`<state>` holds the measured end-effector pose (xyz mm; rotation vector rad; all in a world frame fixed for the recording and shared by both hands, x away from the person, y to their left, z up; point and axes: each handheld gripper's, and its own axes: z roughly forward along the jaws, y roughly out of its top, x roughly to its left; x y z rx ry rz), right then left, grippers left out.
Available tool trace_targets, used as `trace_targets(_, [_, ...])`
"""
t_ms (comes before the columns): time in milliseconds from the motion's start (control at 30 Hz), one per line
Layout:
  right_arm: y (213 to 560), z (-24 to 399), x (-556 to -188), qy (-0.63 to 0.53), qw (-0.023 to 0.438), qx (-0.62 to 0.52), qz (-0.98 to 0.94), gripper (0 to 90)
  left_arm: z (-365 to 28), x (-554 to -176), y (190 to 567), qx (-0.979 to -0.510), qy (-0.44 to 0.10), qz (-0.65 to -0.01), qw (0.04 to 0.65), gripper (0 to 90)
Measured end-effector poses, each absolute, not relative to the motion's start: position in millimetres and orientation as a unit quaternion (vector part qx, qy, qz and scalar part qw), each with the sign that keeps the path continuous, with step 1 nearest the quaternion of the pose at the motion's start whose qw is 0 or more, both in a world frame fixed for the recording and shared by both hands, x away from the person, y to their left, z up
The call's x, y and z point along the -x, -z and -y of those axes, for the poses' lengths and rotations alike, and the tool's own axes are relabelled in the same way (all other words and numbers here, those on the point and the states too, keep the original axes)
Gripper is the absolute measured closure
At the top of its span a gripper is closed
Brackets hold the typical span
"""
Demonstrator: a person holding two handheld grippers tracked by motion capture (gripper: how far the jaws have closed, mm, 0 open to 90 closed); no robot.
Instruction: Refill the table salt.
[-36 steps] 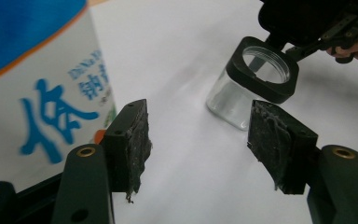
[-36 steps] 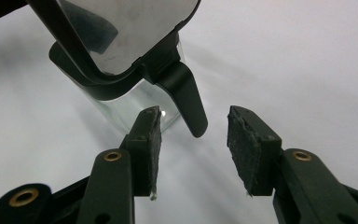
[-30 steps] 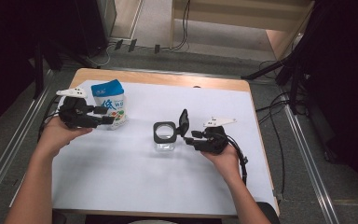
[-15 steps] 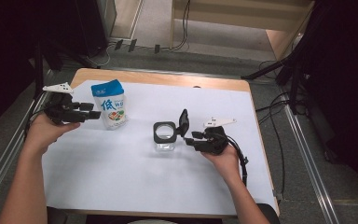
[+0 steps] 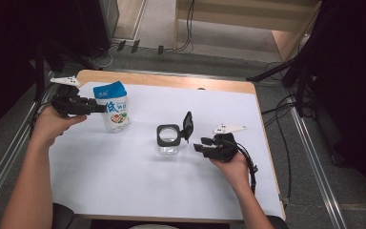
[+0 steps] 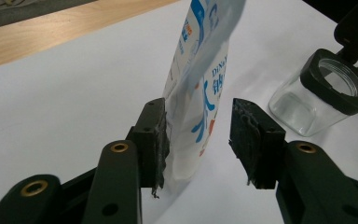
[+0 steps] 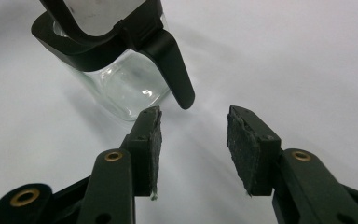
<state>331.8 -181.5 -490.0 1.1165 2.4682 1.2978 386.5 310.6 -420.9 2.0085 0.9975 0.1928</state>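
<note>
Left claw [image 6: 198,140] is at the blue-and-white pouch [image 5: 113,106], which stands upright at the bench's [image 5: 124,191] far left. Its jaws have just been closing, the pouch's lower edge between them: one pad touches, the other stands clear, so no pinch yet. Right claw [image 7: 193,149] sits spread and empty just beside the glass jar [image 5: 168,141] at mid-bench, whose black flip lid [image 5: 188,125] stands open.

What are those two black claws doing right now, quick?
Left gripper: jaws have just been closing around the blue-and-white snack pouch, one pad touching, not yet clamped.
Right gripper: open, empty, beside the clear glass jar with black flip lid.
</note>
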Motion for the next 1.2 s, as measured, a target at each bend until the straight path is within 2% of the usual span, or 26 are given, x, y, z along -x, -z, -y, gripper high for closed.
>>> trace_targets(200, [491, 188, -327, -0.429, 0.073, -0.380, -0.816, 56.4, -309, -393, 418, -0.799, -0.074, -0.397, 0.446, 68.4])
trace_targets(567, [493, 188, -322, -0.427, 0.072, -0.377, -0.819, 56.3, -305, -399, 418, -0.805, -0.075, -0.396, 0.435, 83.0])
trace_targets(867, [493, 183, -320, -0.430, 0.067, -0.370, -0.821, 55.7, -303, -399, 417, -0.804, -0.067, -0.399, 0.435, 89.9])
trace_targets(1200, [484, 175, -308, -0.440, 0.062, -0.352, -0.824, 56.5, -293, -396, 411, -0.808, -0.056, -0.395, 0.434, 90.0])
